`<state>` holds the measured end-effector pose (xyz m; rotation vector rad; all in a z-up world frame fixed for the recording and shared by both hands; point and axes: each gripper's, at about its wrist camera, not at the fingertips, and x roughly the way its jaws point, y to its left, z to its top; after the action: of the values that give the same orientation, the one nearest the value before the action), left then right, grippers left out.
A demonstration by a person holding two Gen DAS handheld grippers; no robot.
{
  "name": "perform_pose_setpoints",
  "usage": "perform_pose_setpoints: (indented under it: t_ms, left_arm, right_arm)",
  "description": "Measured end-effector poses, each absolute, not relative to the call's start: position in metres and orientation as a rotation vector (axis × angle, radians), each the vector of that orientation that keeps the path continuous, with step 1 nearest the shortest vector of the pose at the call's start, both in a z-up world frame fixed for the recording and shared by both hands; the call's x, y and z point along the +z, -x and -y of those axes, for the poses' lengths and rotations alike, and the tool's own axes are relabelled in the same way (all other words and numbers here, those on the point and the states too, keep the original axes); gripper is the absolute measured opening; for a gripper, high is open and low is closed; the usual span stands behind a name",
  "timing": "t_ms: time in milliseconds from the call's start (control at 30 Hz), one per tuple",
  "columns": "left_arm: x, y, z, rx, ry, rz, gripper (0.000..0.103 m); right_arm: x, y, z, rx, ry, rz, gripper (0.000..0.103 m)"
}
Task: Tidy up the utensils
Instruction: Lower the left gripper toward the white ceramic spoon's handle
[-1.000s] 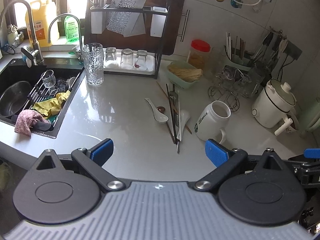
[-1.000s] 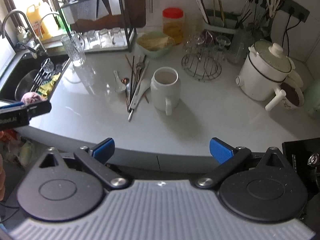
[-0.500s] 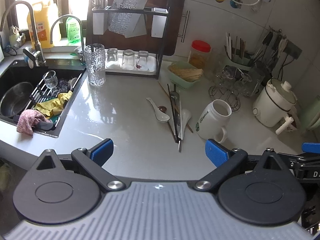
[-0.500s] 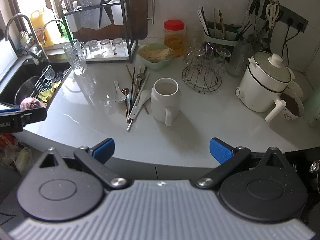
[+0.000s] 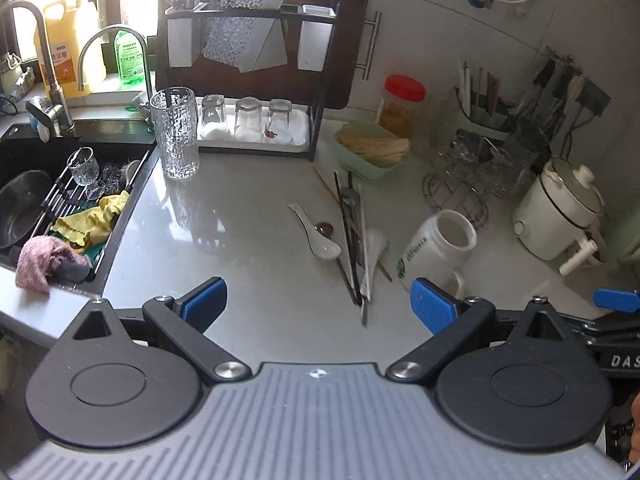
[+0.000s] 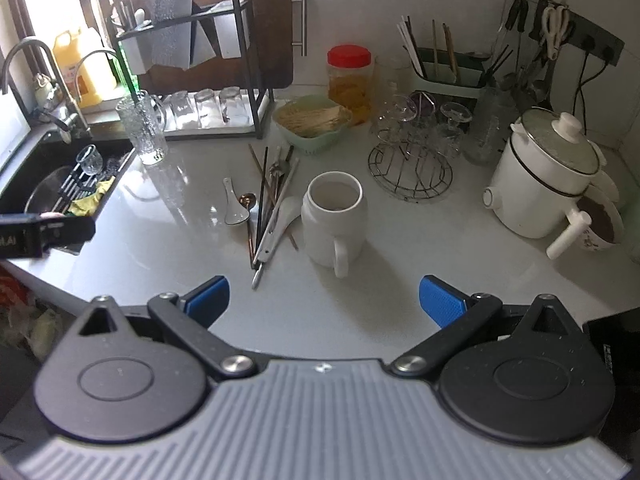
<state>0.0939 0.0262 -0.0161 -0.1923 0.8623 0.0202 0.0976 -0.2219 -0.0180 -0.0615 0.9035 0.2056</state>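
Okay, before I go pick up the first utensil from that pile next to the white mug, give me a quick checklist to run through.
1. Left gripper open and holding nothing: ok.
2. Right gripper open and holding nothing: ok.
3. Utensil pile in reach on the counter: ok.
4. White mug upright, mouth free: ok.
5. Pieces lie separate for a clean grasp: not ok, the chopsticks and spoons overlap.
6. Mug empty to the bottom: cannot tell.

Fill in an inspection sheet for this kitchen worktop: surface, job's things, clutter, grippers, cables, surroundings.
Surface: pale counter, glossy, mostly bare in front.
Job's things: utensils lying loose in a pile left of the white mug; utensil holder at the back wall.
Clutter: tall glass, noodle bowl, wire rack, cooker.
Grippers: left gripper open; right gripper open; both empty.
Cables: black cord on the wall.
Surroundings: sink with cloths, left.
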Motion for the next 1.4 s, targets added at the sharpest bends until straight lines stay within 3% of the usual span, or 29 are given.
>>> perform_pose_setpoints:
  t_ms: [333, 1100, 1400]
  left_arm:
    - [-0.047, -0.188, -0.034, -0.037, 0.168, -0.904, 0.1]
    - [-0.198, -0.354, -0.083, -0.069, 0.358, -1.096, 0.098]
    - [-0.211, -0.376, -0.086, -0.064, 0.378, -1.093, 0.082]
  right_arm:
    - [-0.05, -0.149, 0.204, 0.19, 0.069, -0.883, 0.103]
    - [-0.146, -0.22, 0.19, 0.062, -0.015, -0.942, 0.1]
    - [-0.172, -0.233, 0.195, 0.047, -0.025, -0.908, 0.1]
